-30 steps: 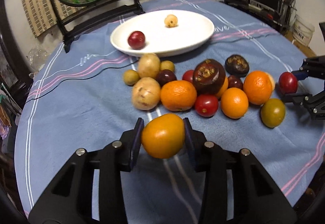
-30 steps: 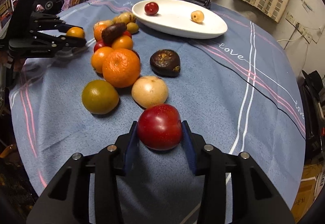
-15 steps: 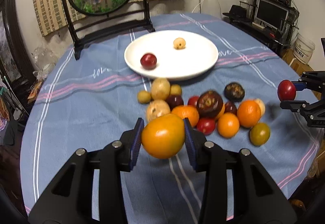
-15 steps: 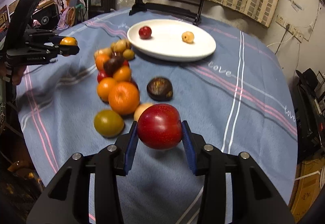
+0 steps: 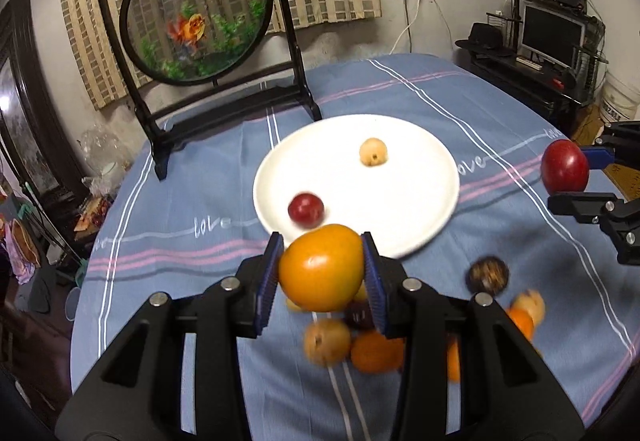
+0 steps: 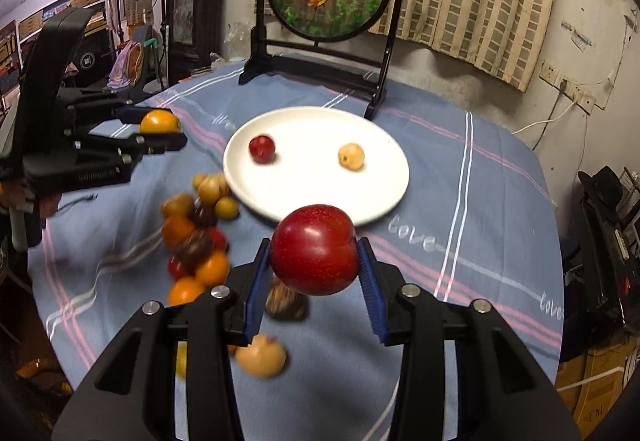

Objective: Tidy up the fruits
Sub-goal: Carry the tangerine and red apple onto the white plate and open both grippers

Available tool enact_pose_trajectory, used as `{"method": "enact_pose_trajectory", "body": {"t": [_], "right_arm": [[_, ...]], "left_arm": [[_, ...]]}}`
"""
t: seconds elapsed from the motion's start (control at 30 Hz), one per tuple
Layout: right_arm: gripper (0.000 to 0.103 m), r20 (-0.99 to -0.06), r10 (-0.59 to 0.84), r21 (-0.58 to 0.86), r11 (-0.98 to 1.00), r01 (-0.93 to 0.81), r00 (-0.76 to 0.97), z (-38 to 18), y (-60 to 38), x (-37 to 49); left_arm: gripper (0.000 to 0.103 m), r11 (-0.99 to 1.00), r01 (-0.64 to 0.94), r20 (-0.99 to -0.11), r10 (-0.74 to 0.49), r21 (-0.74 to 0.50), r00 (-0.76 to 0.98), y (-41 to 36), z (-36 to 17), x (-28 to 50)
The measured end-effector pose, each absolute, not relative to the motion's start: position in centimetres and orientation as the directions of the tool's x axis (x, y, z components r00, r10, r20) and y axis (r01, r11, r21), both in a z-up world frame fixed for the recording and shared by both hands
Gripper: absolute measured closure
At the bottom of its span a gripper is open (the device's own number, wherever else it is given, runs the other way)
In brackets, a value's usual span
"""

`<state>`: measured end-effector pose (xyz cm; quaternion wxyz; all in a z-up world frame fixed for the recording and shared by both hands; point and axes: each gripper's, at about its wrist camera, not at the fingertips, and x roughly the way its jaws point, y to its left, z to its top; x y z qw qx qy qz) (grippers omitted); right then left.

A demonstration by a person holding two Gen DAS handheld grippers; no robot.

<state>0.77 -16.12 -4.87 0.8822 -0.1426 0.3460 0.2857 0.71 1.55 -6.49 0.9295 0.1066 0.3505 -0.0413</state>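
My left gripper is shut on an orange fruit and holds it in the air near the front edge of the white plate. My right gripper is shut on a red plum, also lifted, in front of the plate. The plate holds a small red fruit and a pale yellow fruit. The red plum also shows at the right of the left wrist view. A blurred pile of oranges, dark and yellow fruits lies on the cloth below.
A blue striped tablecloth covers the round table. A black-framed round goldfish screen stands behind the plate. A dark round fruit lies apart from the pile. Furniture and a monitor stand beyond the table's right side.
Both grippers have risen and moved forward toward the plate with their fruits. The plate now appears larger and the fruit pile has slid low in both views.
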Motion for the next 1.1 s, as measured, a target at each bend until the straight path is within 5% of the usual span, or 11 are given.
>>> {"method": "enact_pose_trajectory", "body": {"t": [1.1], "right_arm": [[0.061,-0.748,0.367,-0.066,0.788,-0.613,0.553,-8.1,-10.5,11.7]], "left_arm": [[0.063,0.951,0.114,-0.712,0.132,0.287,0.69,-0.6,-10.9,10.5]]}}
